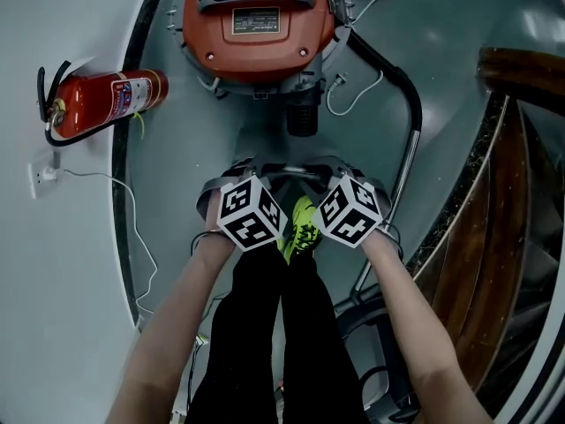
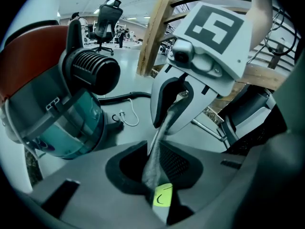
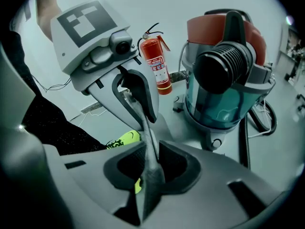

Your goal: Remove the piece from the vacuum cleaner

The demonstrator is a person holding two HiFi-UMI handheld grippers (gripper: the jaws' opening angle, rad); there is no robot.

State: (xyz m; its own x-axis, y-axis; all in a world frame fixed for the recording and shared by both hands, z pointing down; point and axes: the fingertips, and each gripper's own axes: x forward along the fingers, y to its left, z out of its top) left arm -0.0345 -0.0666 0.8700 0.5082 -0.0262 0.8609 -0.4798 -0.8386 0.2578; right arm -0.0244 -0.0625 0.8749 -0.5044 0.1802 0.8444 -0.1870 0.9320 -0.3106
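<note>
The vacuum cleaner (image 1: 256, 16) has an orange top and a teal clear bin (image 2: 57, 104), with a ribbed black inlet (image 3: 221, 70) facing me. Below it in the head view my two grippers stand close together, over the person's legs. A thin grey strip-like piece (image 2: 159, 137) stretches taut from one gripper to the other. My left gripper (image 2: 155, 175) is shut on one end. My right gripper (image 3: 150, 171) is shut on the other end (image 3: 151, 147). Each gripper view shows the other gripper facing it, the right gripper (image 2: 167, 123) and the left gripper (image 3: 143, 113).
A red fire extinguisher (image 1: 101, 100) lies on the floor at the left, near a wall socket (image 1: 40, 177) and its cable. The black hose (image 1: 402, 87) curves down the right side. A wooden railing (image 1: 512, 193) stands at the right. A lime-green shoe (image 1: 300, 223) is under the grippers.
</note>
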